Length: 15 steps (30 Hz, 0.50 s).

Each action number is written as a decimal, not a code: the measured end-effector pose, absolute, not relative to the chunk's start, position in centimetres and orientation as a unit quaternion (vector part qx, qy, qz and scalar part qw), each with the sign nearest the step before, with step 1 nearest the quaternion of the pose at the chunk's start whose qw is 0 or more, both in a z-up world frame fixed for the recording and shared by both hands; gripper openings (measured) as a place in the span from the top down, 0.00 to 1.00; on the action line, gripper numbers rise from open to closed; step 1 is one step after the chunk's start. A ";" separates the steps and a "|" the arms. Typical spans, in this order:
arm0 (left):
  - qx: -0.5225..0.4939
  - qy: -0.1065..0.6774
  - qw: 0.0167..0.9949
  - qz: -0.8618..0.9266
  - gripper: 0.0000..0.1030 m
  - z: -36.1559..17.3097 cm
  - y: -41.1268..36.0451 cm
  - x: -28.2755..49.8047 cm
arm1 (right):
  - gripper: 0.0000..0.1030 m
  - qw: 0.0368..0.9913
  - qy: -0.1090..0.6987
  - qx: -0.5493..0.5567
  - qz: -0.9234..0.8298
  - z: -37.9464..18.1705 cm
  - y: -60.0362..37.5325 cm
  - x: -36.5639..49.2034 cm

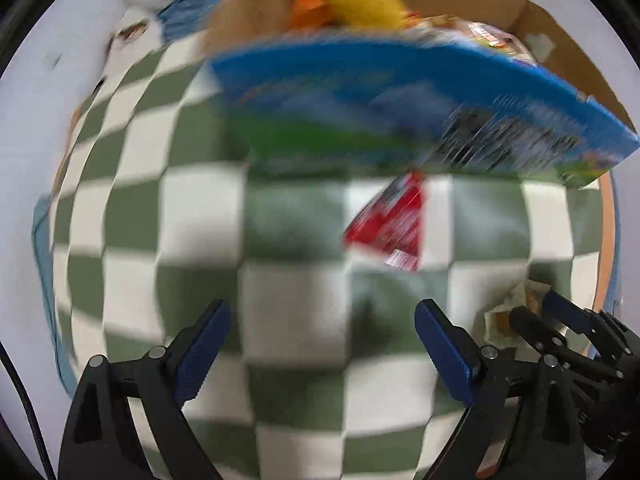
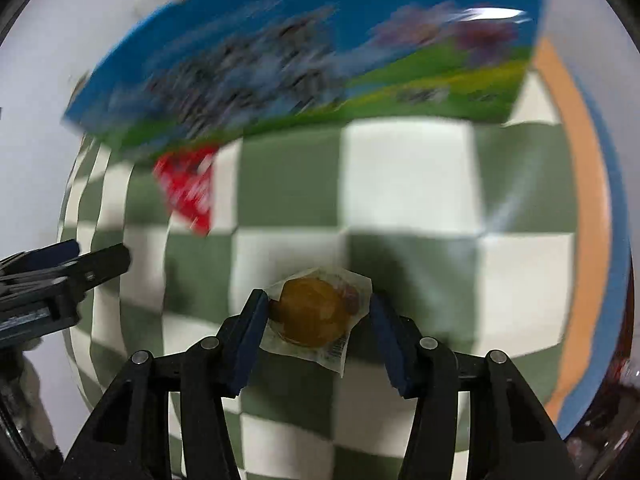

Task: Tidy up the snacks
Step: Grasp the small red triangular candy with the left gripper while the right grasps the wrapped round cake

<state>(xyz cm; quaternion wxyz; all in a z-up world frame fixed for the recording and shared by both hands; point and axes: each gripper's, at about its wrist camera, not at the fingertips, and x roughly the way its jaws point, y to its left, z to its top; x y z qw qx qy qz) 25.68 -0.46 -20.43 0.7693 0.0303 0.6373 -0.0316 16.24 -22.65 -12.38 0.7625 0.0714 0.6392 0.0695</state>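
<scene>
1. Right tongs (image 2: 318,300) pinch the little wrapped cake (image 2: 310,312), low over the checked cloth (image 2: 408,176).
2. Left tongs (image 1: 322,316) are wide open, holding nothing.
3. Blue box (image 2: 300,52) looks stiff; grab its thin sides.
4. Cake looks soft, light and squashy, so squeeze gently.

Wrapped golden bun (image 2: 310,312) sits between the right tool's (image 2: 318,326) pads; red packet (image 2: 188,192) ahead-left, half under the tilted blue box (image 2: 320,60).
</scene>
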 end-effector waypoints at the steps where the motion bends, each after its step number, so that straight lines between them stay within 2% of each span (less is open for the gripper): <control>1: 0.035 0.635 0.771 -0.040 0.09 -20.6 -1.3 26.5 | 0.46 0.765 0.636 0.075 0.064 -12.0 -23.3 16.8; 5: 0.035 0.641 0.763 -0.077 0.09 -22.2 -4.0 29.5 | 0.46 0.766 0.634 0.095 0.050 -11.8 -25.3 18.0; 6: 0.037 0.645 0.759 -0.081 0.17 -22.7 -4.3 29.9 | 0.46 0.764 0.635 0.105 0.048 -11.9 -25.8 18.2; 7: 0.043 0.650 0.755 -0.083 0.35 -23.4 -4.6 30.3 | 0.46 0.762 0.636 0.113 0.047 -12.0 -26.2 18.2; 9: 0.056 0.661 0.744 -0.083 0.60 -24.7 -5.1 30.6 | 0.46 0.757 0.639 0.126 0.049 -12.2 -26.8 18.1; 15: 0.030 0.665 0.740 -0.093 0.61 -24.5 -4.5 27.8 | 0.46 0.741 0.653 0.139 0.070 -12.4 -27.7 17.1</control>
